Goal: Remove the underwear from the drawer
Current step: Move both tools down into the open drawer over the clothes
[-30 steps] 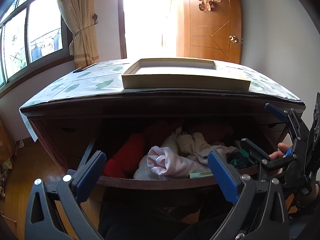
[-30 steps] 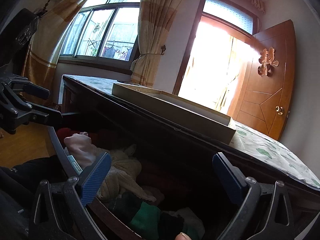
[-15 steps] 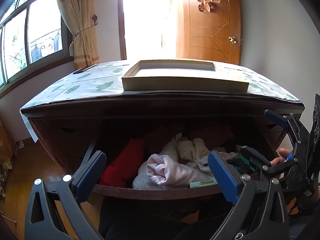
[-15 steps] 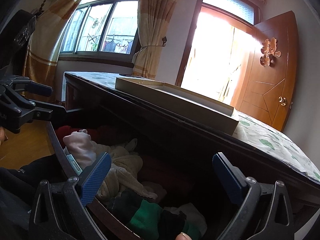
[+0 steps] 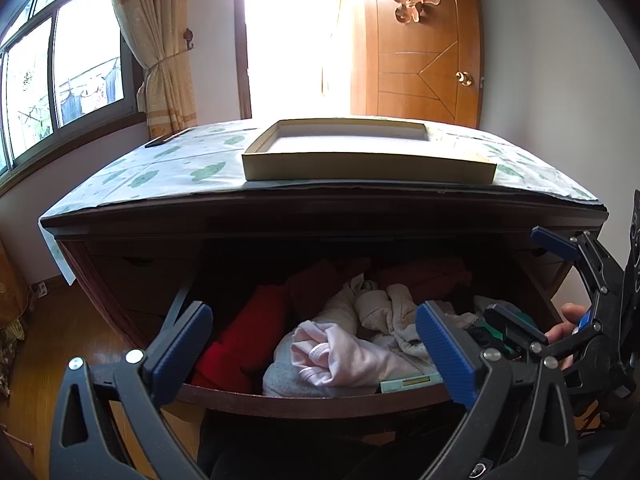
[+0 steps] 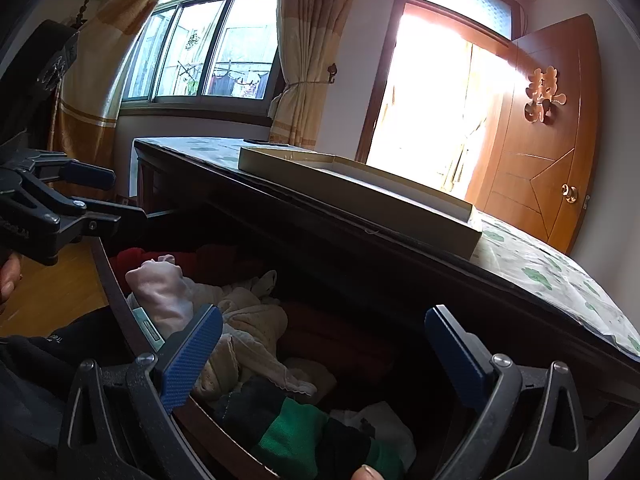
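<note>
The drawer stood pulled out of a dark wooden dresser, crammed with clothing: a pale pink underwear bundle lay at the front rim, red garments to its left, cream pieces behind, and a green-and-black item at the right end. The left gripper hovered before the drawer front with its jaws spread wide and empty. The right gripper hung over the drawer's right end, jaws likewise wide and holding nothing. On the worktop, covered by a leaf-print cloth, sat a shallow cream tray. Behind were a curtained window, a sunlit doorway and an orange wooden door.
</note>
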Motion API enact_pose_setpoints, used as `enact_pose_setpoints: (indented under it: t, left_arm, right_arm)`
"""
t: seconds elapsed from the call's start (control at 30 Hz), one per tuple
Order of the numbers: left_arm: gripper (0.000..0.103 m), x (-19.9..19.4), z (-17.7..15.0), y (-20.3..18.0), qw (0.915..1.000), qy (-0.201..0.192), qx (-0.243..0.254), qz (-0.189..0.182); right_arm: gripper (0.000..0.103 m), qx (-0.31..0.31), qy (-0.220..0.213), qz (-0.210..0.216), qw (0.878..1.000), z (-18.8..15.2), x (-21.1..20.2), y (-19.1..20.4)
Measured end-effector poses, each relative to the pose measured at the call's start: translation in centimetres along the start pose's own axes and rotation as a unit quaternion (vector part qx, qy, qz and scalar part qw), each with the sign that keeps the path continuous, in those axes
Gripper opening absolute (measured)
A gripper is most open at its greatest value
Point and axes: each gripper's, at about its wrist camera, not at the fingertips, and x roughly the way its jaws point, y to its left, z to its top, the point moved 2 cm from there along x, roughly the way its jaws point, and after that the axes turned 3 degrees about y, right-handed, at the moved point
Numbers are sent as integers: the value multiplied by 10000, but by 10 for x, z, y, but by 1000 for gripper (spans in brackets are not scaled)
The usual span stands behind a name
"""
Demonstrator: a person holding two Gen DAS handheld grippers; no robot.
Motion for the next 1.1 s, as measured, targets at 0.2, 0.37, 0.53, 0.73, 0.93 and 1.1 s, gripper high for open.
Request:
enact_pose_setpoints:
  t: [0.2, 0.37, 0.53, 0.73, 0.93, 1.1]
  left_arm:
    - [103, 2, 0, -2, 10000, 67, 51, -33]
    - [103, 3, 0, 0, 9999, 106, 12, -110]
    - [103, 4, -1, 1, 9998, 136, -13, -160]
    - [103, 10, -2, 5, 9995, 257, 33, -205]
    - [103, 21, -1, 23, 9992, 356, 126, -123]
    - [103, 35, 0, 40, 9978, 580, 335, 16]
  right_arm:
    - [102, 60, 161, 86, 9998, 1, -2, 0]
    - [102, 144, 402, 158, 9990, 3, 2, -4]
    - [102, 136, 871, 248, 9958, 4, 11, -6]
    - [102, 184, 1357, 389, 9898, 1, 23, -11]
    - [102, 247, 1475, 540, 9873, -4, 27, -16]
    - [102, 301, 1563, 672, 9850, -7, 28, -16]
